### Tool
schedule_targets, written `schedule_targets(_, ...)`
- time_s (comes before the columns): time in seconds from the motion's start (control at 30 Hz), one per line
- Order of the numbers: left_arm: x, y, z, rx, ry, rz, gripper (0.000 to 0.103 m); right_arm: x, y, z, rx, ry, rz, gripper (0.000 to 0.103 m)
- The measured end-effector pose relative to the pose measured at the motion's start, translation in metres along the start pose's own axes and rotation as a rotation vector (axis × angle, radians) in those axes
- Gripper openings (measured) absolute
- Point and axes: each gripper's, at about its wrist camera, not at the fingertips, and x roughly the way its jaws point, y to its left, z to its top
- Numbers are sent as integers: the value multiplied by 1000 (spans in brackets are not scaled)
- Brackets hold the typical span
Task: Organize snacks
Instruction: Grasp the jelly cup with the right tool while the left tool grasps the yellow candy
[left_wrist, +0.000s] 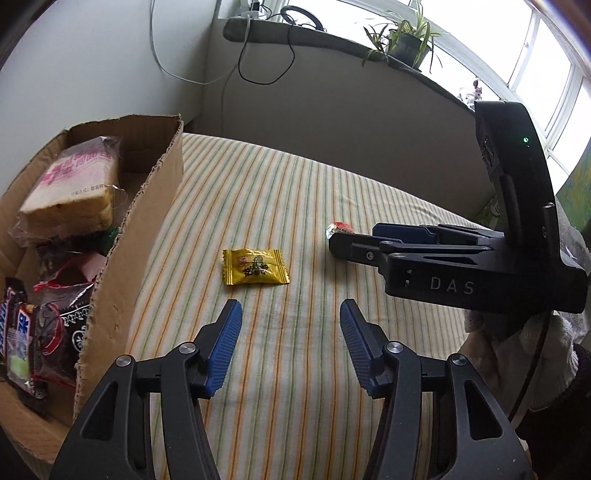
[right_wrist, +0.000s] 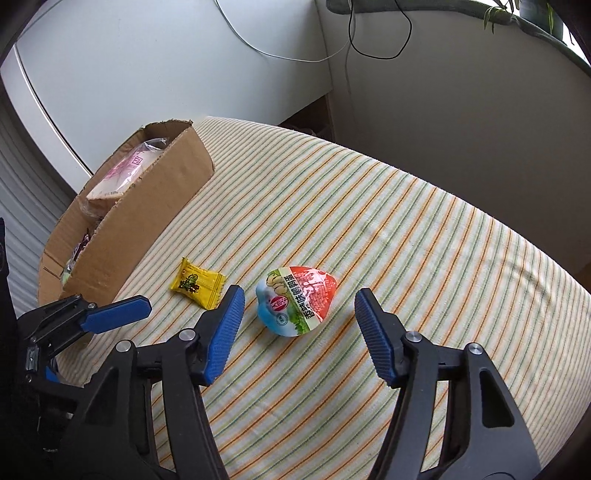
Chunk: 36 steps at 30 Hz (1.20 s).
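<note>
1. Left gripper (left_wrist: 290, 325), jaws spread and empty, nears the yellow candy packet (left_wrist: 255, 266) just beside the cardboard box (left_wrist: 147, 206) on the striped desk (left_wrist: 295, 206).
2. Right gripper (right_wrist: 300, 317), jaws spread, flanks the sealed snack cup (right_wrist: 297, 300) beyond the candy.
3. Next, likely: pinch both, carry boxward.

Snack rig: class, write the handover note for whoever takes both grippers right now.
Left gripper: open, empty, aimed at the yellow candy packet on the striped cloth.
Right gripper: open, empty, jaws either side of the sealed snack cup, not touching it.
Done: bread pack and dark wrapped bars lie in the cardboard box.
Left: grip the packet and cup, put both in the box.
</note>
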Motion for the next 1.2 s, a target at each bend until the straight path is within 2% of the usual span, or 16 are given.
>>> schedule_targets(0.07,4,2,1,-9,4,10,54,4,1,1,-12,2,-4,66)
schedule_targets(0.3,17,10,3,-32,17,31,54,9,4,3,-62,-1,-59,50)
schedule_targets(0.4,20,13,6,-47,12,42,54,9,3,2,-81,0,-71,47)
schedule_targets(0.53,22,13,10,-56,8,51,54,4,-2,-1,-93,-7,-113,46)
schedule_targets(0.67,28,10,15,-46,6,65,54,-3,-12,-7,-78,-11,-118,46)
schedule_targets(0.87,39,-6,20,13,6,82,54,-10,-17,-13,-81,-10,-137,46)
schedule_targets(1.0,42,-17,17,82,6,99,48,-13,-19,-16,-73,-16,-139,46)
schedule_targets(1.2,41,-18,14,114,16,139,48,-18,-18,-22,-79,-18,-156,46)
